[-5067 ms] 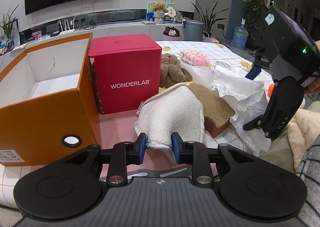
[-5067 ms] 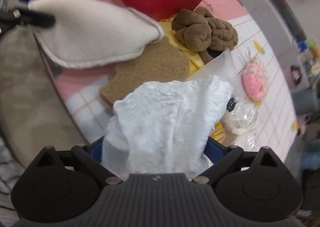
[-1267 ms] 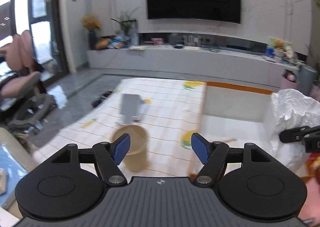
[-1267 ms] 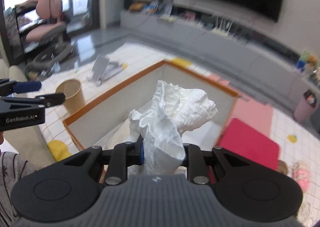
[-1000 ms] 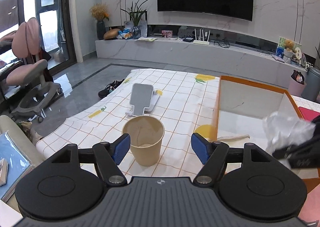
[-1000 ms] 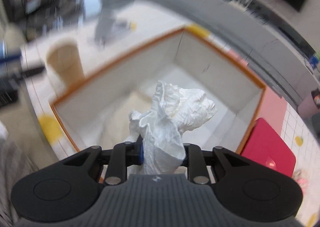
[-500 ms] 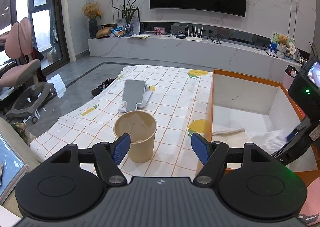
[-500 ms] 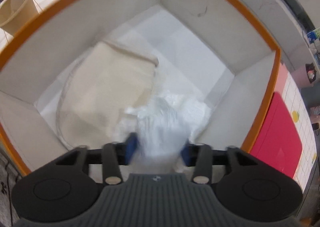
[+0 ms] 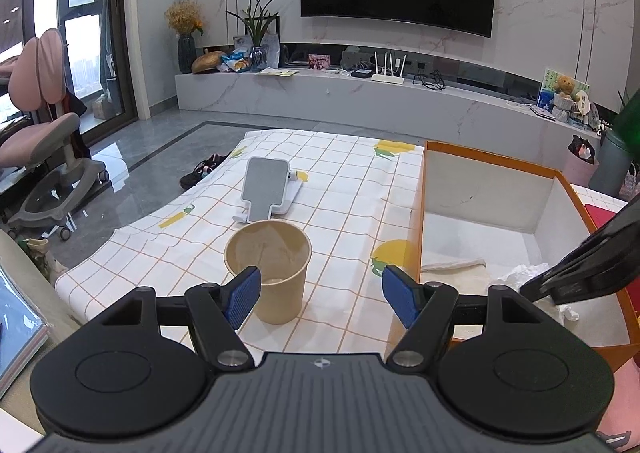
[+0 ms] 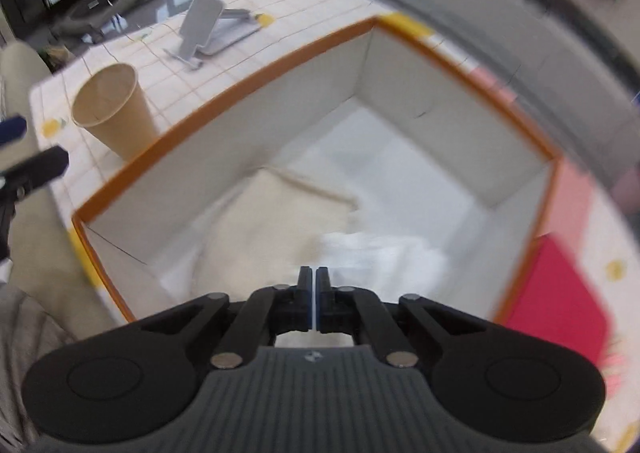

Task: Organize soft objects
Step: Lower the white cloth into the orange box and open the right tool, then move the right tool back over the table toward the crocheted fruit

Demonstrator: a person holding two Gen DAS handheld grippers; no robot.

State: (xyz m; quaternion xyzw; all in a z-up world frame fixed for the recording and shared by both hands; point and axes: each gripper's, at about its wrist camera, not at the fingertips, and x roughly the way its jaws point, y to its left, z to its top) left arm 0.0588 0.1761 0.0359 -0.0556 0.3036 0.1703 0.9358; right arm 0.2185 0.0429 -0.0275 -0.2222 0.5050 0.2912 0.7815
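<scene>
1. Logging my right gripper (image 10: 313, 285): jaws pressed together with nothing between them, poised above the near end of the orange box (image 10: 224, 93). The view is motion-blurred, so fine detail is uncertain.
2. Left gripper (image 9: 320, 291): jaws spread wide, nothing held, hanging over the checked tablecloth (image 9: 340, 181) just beside the box's left wall.
3. White crumpled cloth (image 10: 384, 253): lying on the box floor at the near right, partly over the cream towel (image 10: 276, 221). From the left view it shows as a crinkled white lump (image 9: 528, 277) beside my right gripper's dark finger.
4. Cream towel: spread flat on the box floor, near left.
5. Paper cup (image 9: 269, 271): upright on the tablecloth, close in front of my left gripper.
6. Phone stand (image 9: 266, 195): beyond the cup, well apart from the box.
7. Red box (image 10: 556, 293): right of the orange box, just beside it.
8. Risk, cup: I judge a forward or sideways sweep of my left gripper could tip it; it looks light and empty.
9. Risk, cloth: its edge may cling to my right fingers and lift out as I withdraw; contact cannot be ruled out in this blur.
10. Risk, box wall: a low, angled exit could catch the orange rim and shove the box toward the cup.
</scene>
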